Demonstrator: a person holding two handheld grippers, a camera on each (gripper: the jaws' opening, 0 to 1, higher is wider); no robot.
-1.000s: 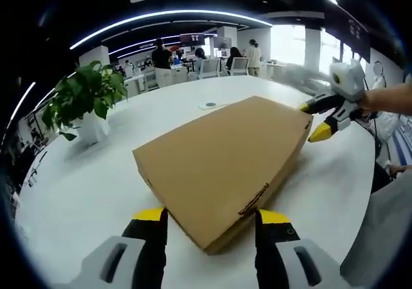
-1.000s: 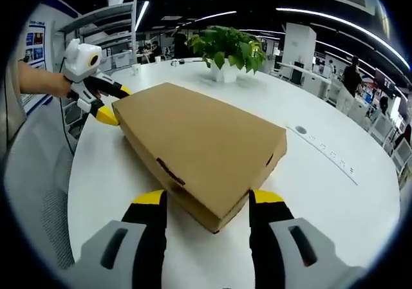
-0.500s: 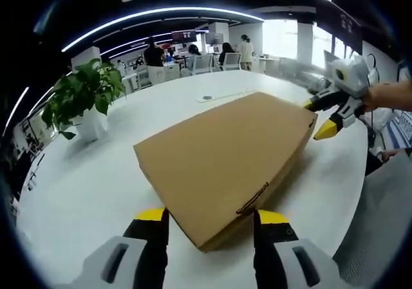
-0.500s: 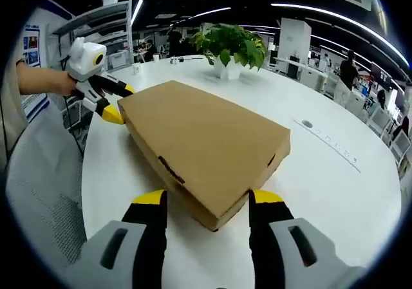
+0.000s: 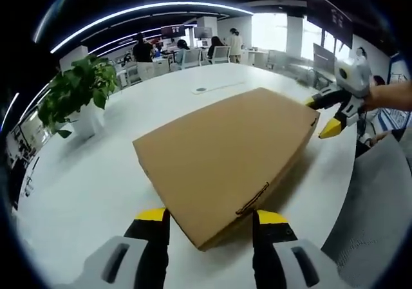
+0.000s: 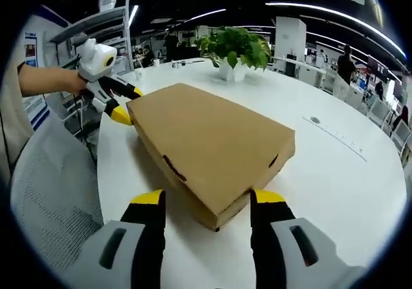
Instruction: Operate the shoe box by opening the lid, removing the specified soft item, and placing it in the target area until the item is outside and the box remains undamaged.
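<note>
Nothing is out yet: the shoe box (image 5: pixel 225 157) lies closed on the white tabletop (image 5: pixel 84 173), lid still down. Left gripper (image 5: pixel 209 221) and right gripper (image 6: pixel 203 202) straddle opposite corners, jaws wide, clamping nothing.

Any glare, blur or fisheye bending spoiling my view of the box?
Left gripper view: shoe box sharp, evenly lit; bright windows wash out the far background. Right gripper view: box sharp, soft shadow underneath; table edge bows from fisheye. Ceiling light strips curve in both.
</note>
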